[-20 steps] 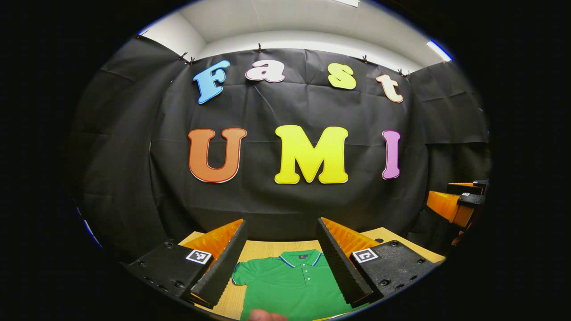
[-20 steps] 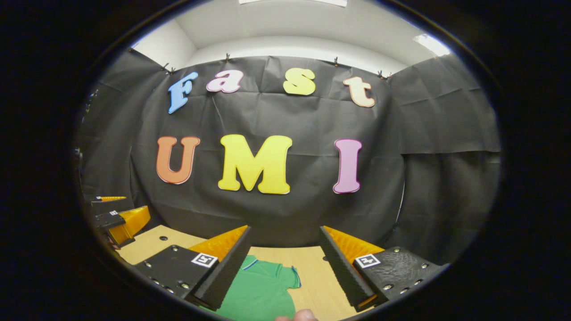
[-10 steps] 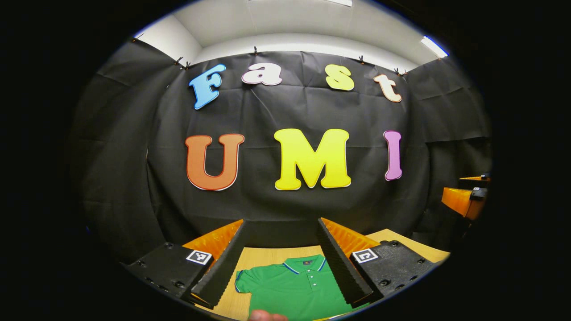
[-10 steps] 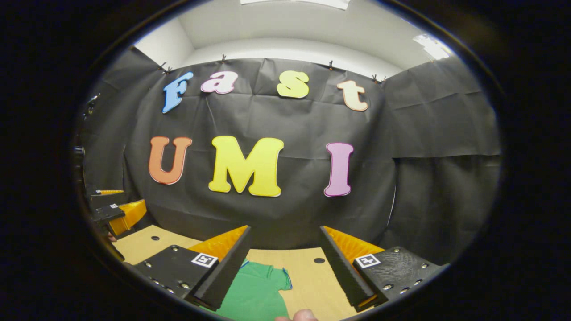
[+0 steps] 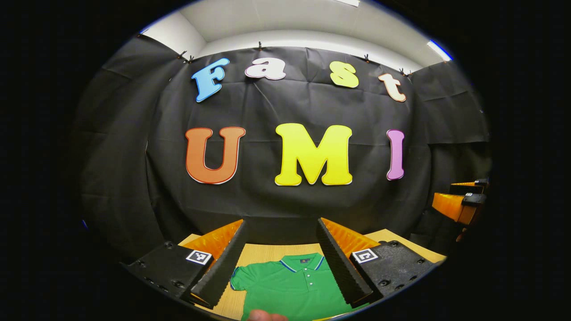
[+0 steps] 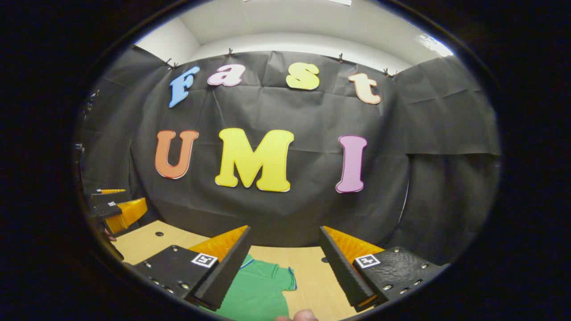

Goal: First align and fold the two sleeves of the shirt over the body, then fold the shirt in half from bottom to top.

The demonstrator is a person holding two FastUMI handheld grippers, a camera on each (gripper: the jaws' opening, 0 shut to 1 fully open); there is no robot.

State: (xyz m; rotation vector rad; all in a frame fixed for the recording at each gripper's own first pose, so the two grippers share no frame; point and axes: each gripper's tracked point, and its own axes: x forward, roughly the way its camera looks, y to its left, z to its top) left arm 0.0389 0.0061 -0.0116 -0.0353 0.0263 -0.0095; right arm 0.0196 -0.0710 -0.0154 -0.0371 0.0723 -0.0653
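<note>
Fingertip (image 5: 266, 316) of the person at the 6 o'clock edge of the left gripper view, nearest of all. Just beyond it, the left hand-held gripper (image 5: 281, 256) is spread wide with nothing between its fingers, held above the worktop (image 5: 267, 254). Between those fingers lies the green polo shirt (image 5: 292, 287), flat and face up, collar at its 12 o'clock end, one short sleeve (image 5: 238, 281) spread out toward 9 o'clock. The other sleeve is hidden behind a finger. At 3 o'clock, farther off, the other gripper's fingers show.

In the right gripper view, another fingertip (image 6: 301, 315) sits at 6 o'clock. The right hand-held gripper (image 6: 285, 261) is likewise wide open and empty, hanging over bare worktop (image 6: 308, 263). The shirt (image 6: 256, 292) lies toward 7 o'clock, its sleeve (image 6: 283, 278) pointing at the gap between the fingers. A small hole (image 6: 158, 233) marks the worktop at 9 o'clock.

Neither sleeve looks folded yet, so the task seems to be at its start. Likely risks: coming down at the sleeve from this height, a finger could pinch both layers of cloth or drag the body sideways, leaving the sleeves uneven. The thin, limp knit may also slip from a shallow pinch or bunch at the shoulder.
</note>
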